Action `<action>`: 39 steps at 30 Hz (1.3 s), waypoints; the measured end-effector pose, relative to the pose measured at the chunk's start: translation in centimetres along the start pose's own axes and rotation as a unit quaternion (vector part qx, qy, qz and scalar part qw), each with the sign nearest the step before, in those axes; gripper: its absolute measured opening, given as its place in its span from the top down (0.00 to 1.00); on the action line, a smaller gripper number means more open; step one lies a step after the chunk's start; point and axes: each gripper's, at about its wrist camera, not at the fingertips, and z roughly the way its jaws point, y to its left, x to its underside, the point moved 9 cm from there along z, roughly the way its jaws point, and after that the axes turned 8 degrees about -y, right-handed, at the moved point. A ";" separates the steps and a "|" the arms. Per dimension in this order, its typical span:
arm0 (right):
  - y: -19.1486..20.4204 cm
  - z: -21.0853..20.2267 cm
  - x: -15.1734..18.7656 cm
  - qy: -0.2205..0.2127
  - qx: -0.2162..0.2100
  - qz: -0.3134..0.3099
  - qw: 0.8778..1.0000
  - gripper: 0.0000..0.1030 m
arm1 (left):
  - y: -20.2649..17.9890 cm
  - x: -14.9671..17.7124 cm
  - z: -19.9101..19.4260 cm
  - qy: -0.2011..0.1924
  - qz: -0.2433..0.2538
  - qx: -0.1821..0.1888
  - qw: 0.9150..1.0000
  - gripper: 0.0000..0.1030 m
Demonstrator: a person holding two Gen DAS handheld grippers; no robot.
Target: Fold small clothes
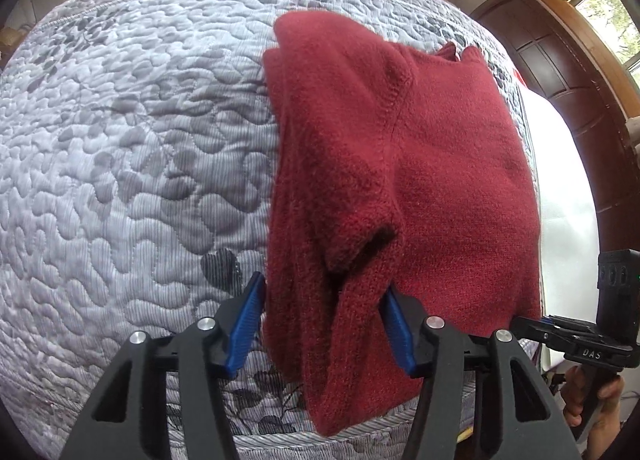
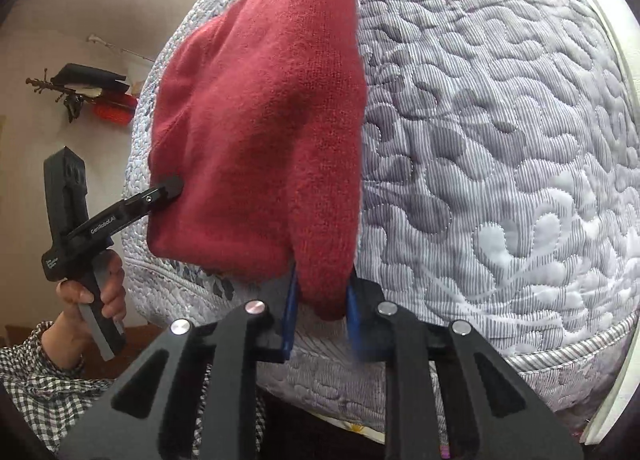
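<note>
A red knit sweater [image 1: 400, 164] lies folded lengthwise on the grey quilted bed cover [image 1: 120, 140], its near end hanging over the bed's front edge. My left gripper [image 1: 320, 300] is shut on a thick bunched fold at the sweater's near left edge. In the right wrist view the same left gripper [image 2: 172, 186] bites the sweater [image 2: 260, 120] from the side. My right gripper [image 2: 322, 284] is shut on the narrow near right corner, which droops between the blue pads [image 2: 290, 300]. The left wrist view shows the right gripper [image 1: 524, 324] at the sweater's lower right edge.
The bed cover [image 2: 500, 180] stretches wide on both sides of the sweater. A white bed side [image 1: 560, 180] and a dark wooden cabinet [image 1: 560, 80] stand to the right. A person's hand [image 2: 92, 292] in a checked sleeve holds the left gripper's handle. Wall hooks [image 2: 80, 88] hang behind.
</note>
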 end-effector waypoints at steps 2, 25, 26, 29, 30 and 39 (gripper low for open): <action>-0.1 1.4 0.4 0.008 0.009 0.014 1.000 0.81 | 0.4 1.0 0.9 0.011 -0.009 0.001 1.000 0.45; 5.7 -4.8 -2.9 -0.076 0.178 -0.062 0.979 0.03 | 0.0 -0.6 -7.7 -0.047 0.029 -0.116 0.992 0.08; 5.9 -4.9 -2.9 -0.079 0.179 -0.061 0.979 0.03 | -0.1 -0.7 -8.3 -0.051 0.032 -0.120 0.991 0.08; 6.8 -5.6 -2.9 -0.083 0.172 -0.053 0.980 0.03 | -0.4 -0.8 -9.6 -0.054 0.025 -0.121 0.991 0.08; 7.0 -5.8 -3.0 -0.085 0.172 -0.050 0.980 0.03 | -0.5 -0.9 -9.9 -0.054 0.022 -0.121 0.991 0.08; 9.6 -7.7 -3.0 -0.103 0.169 -0.063 0.978 0.03 | -1.8 -0.9 -12.5 -0.062 0.027 -0.121 0.990 0.08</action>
